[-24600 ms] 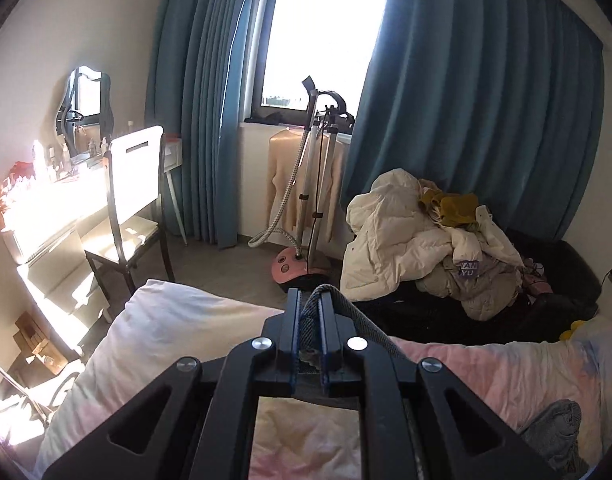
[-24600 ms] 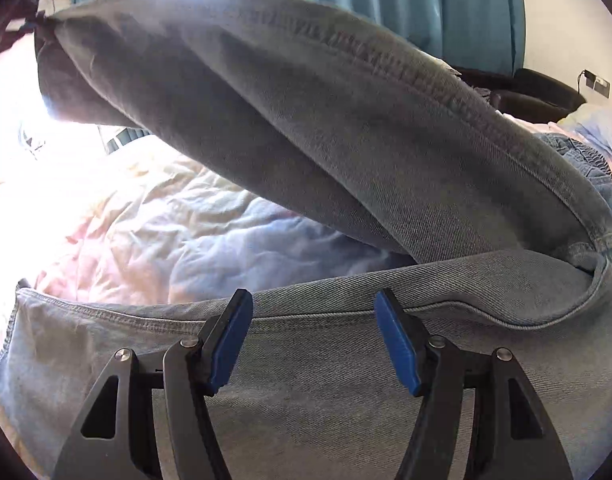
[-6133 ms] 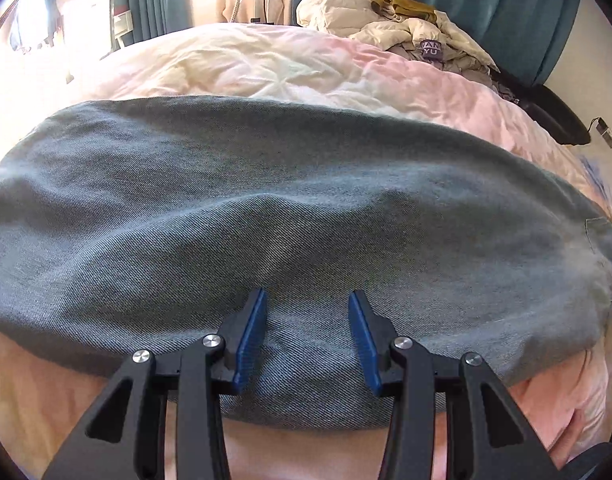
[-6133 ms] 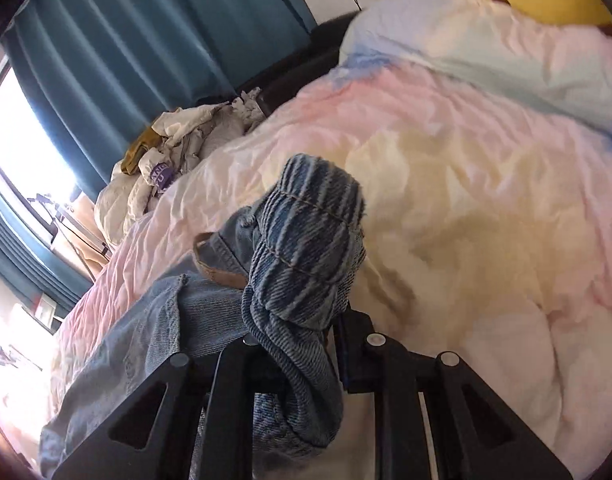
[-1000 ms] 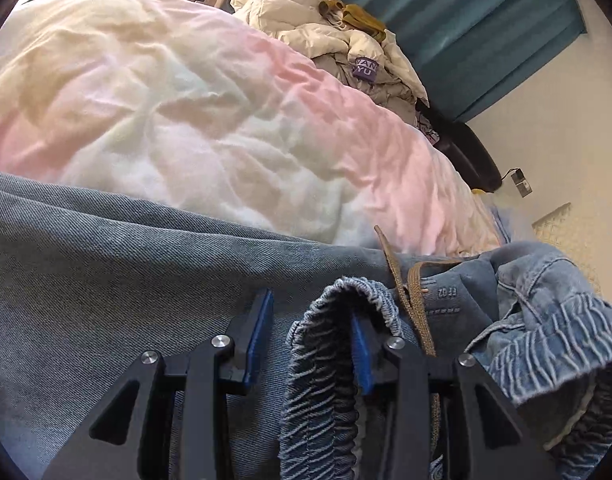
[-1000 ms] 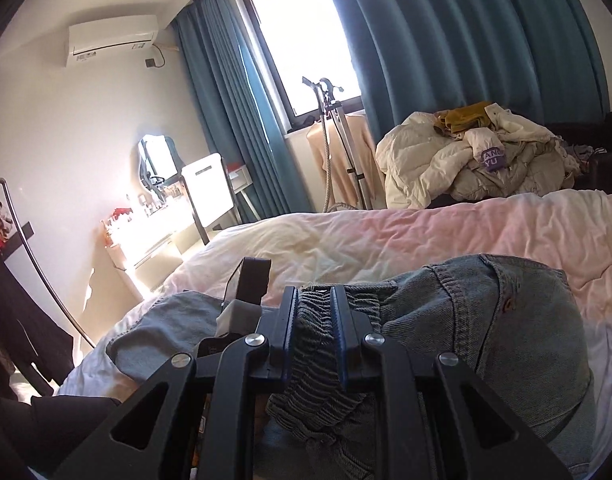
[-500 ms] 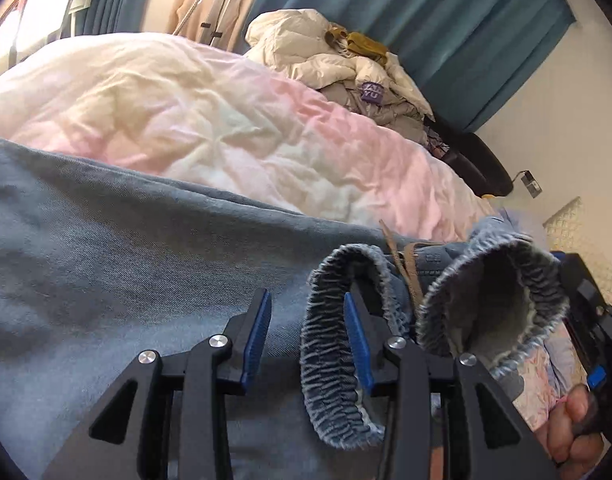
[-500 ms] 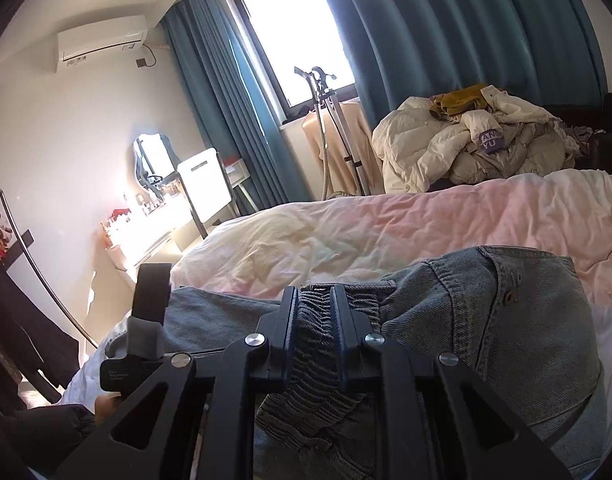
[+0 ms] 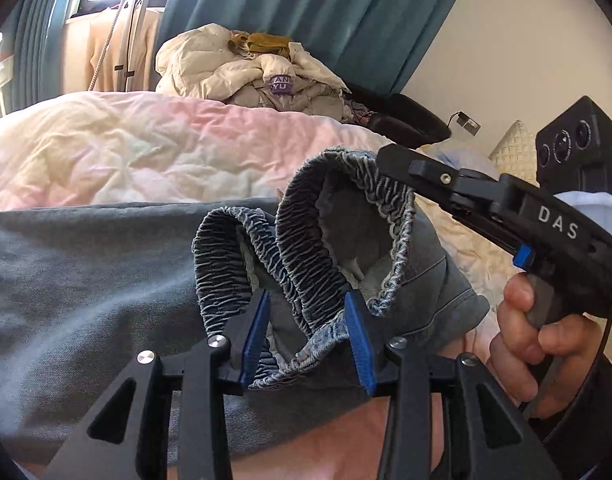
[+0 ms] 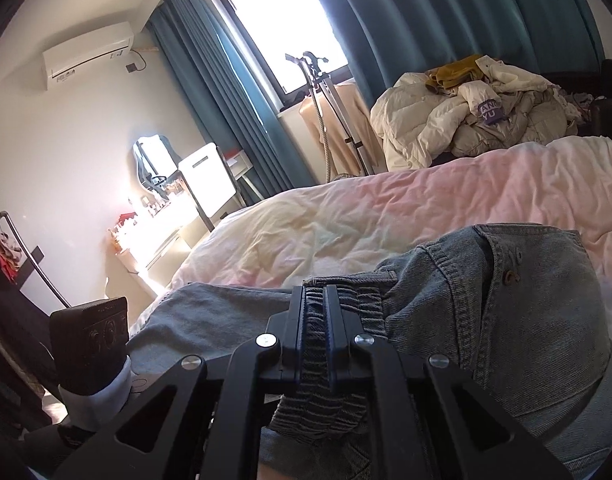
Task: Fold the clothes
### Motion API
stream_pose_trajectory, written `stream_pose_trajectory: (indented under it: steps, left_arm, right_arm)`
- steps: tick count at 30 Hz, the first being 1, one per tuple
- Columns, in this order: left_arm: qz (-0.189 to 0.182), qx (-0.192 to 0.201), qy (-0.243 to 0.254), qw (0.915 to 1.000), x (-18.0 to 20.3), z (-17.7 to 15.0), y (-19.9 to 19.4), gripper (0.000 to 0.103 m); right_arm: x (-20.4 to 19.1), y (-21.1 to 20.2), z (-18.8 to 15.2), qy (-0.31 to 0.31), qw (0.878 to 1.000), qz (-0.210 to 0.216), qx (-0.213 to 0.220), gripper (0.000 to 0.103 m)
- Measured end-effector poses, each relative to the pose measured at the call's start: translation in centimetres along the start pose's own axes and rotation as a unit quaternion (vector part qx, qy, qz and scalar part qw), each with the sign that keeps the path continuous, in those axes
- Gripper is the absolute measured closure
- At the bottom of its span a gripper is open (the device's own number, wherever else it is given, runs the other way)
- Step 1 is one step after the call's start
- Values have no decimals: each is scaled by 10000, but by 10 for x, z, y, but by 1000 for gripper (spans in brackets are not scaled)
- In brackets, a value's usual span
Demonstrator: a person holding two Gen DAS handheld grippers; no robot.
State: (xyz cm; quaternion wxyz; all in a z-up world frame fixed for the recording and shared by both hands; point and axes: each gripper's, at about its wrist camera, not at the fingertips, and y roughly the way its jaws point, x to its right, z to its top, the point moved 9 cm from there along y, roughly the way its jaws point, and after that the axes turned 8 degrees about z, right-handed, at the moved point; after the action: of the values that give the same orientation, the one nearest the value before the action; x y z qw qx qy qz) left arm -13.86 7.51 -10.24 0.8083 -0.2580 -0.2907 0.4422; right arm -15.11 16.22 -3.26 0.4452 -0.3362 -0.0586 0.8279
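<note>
Grey-blue jeans (image 9: 78, 280) lie across the pink bed cover (image 9: 146, 148). Their elastic waistband (image 9: 302, 248) is lifted into loops. My left gripper (image 9: 306, 332) is open, its blue pads on either side of a waistband loop. My right gripper (image 10: 314, 312) is shut on the waistband (image 10: 358, 304) and holds it up; it also shows in the left wrist view (image 9: 394, 160), at the right, pinching the top of the band. The denim seat with a button (image 10: 506, 276) bulges to the right of it.
A heap of cream jackets (image 9: 242, 68) lies beyond the bed by teal curtains (image 9: 306, 12). A garment steamer (image 10: 326, 112) stands at the window. A dressing table with mirror and chair (image 10: 202, 180) is at the left. A pillow (image 9: 514, 152) lies at the right.
The waistband has been raised and pulled toward my left gripper, and a loop now sits between its pads. The right gripper has come further into the left wrist view.
</note>
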Motion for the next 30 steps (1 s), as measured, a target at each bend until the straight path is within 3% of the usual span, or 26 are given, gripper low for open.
stream_pose_trajectory:
  steps: [3,9,14,21,26,30]
  left_arm:
    - [-120,133,198,9996,6,1,-3,63]
    - [-628,6,27,9980,3,0,0,63]
    - [-1113,178,-212,9934,6,7,-11,61]
    - [-988,-151,301,9945,24,-10,4,61]
    - [-590,-354,616,9957,29,-21,17,61]
    - [-296,-427,587,9969,23,-26,26,61]
  right_arm:
    - [3,6,1,41,10000,-11,-34,95]
    - [13,18,-3,207,9996,-55,-189,95]
    - [24,23,-4,445,9986,-38,-283,95]
    - [40,35,-13,934,9945,148,-441,95]
    - [42,28,-9,1243,9907,387,-406,92]
    - [42,19,-6,990,9945,102,-340,91]
